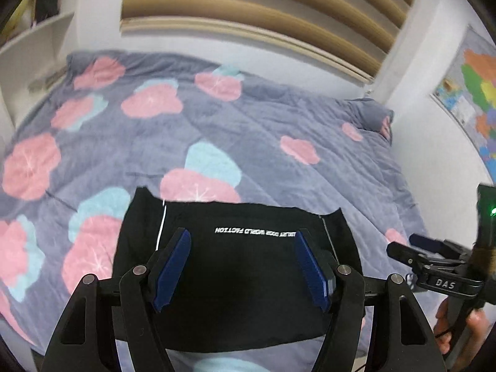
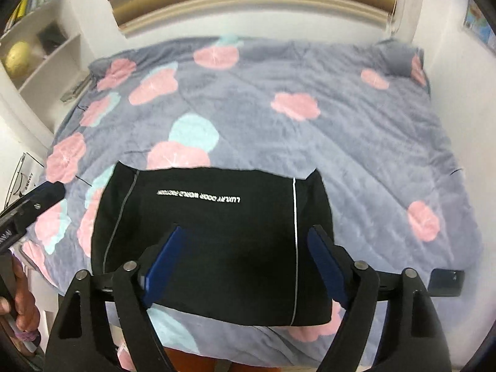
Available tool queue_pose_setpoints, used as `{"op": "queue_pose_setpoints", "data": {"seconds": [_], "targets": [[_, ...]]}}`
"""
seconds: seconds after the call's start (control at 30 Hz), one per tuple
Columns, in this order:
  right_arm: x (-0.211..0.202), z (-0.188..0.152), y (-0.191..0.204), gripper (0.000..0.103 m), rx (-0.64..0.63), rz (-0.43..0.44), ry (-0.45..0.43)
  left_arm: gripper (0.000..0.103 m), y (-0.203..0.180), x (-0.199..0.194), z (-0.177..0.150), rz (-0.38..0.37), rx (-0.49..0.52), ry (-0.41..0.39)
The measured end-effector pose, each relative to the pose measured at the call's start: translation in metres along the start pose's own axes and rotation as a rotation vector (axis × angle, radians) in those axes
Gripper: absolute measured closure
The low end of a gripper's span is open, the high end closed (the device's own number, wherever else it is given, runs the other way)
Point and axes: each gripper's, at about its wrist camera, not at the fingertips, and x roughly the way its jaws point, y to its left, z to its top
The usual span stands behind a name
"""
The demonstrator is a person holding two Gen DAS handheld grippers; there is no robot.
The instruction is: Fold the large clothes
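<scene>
A black garment (image 1: 235, 279) with white lettering lies folded into a compact rectangle on the near part of the bed; it also shows in the right wrist view (image 2: 214, 238). My left gripper (image 1: 243, 238) hangs open above it, holding nothing. My right gripper (image 2: 246, 234) is also open and empty above the garment. The right gripper shows at the right edge of the left wrist view (image 1: 412, 245). The left gripper shows at the left edge of the right wrist view (image 2: 46, 193).
A grey bedspread (image 1: 254, 130) with pink and teal flowers covers the bed. A dark phone (image 2: 446, 282) lies near the bed's right front edge. White shelves (image 2: 40, 52) stand at the left. A map (image 1: 474, 93) hangs on the right wall.
</scene>
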Motion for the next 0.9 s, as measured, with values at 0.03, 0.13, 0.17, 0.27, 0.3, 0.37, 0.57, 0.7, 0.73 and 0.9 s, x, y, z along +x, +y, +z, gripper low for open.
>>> {"op": "queue_pose_setpoints", "data": {"seconds": [0.03,0.13,0.17,0.27,0.3,0.37,0.57,0.7,0.73,0.9], "targets": [[-0.008,0.000,0.001,0.017,-0.001,0.000,-0.012,0.031,-0.008,-0.009,0.000,0.026,0.017,-0.024],[-0.025,-0.001,0.004,0.016,0.000,-0.005,-0.025,0.028,-0.018,-0.028,0.001,0.078,0.009,-0.076],[-0.029,-0.002,0.004,0.016,0.002,-0.006,-0.026,0.028,-0.020,-0.035,0.001,0.090,-0.005,-0.095],[-0.039,-0.005,0.003,0.016,0.009,-0.002,-0.035,0.028,-0.027,-0.053,0.000,0.113,-0.013,-0.122],[-0.041,-0.006,0.003,0.016,0.013,0.000,-0.037,0.028,-0.031,-0.059,-0.001,0.121,-0.006,-0.131],[-0.044,-0.011,0.002,0.016,0.026,-0.002,-0.039,0.028,-0.038,-0.065,-0.003,0.142,0.021,-0.134],[-0.042,-0.027,-0.006,0.016,0.081,-0.014,-0.022,0.028,-0.062,-0.070,-0.018,0.207,0.068,-0.093],[-0.030,-0.037,-0.011,0.016,0.115,-0.011,0.021,0.028,-0.072,-0.069,-0.038,0.187,0.071,-0.072],[-0.028,-0.038,-0.012,0.016,0.121,-0.009,0.028,0.028,-0.072,-0.068,-0.041,0.186,0.074,-0.063],[-0.023,-0.042,-0.011,0.016,0.136,-0.002,0.031,0.028,-0.069,-0.063,-0.052,0.210,0.098,-0.027]]}}
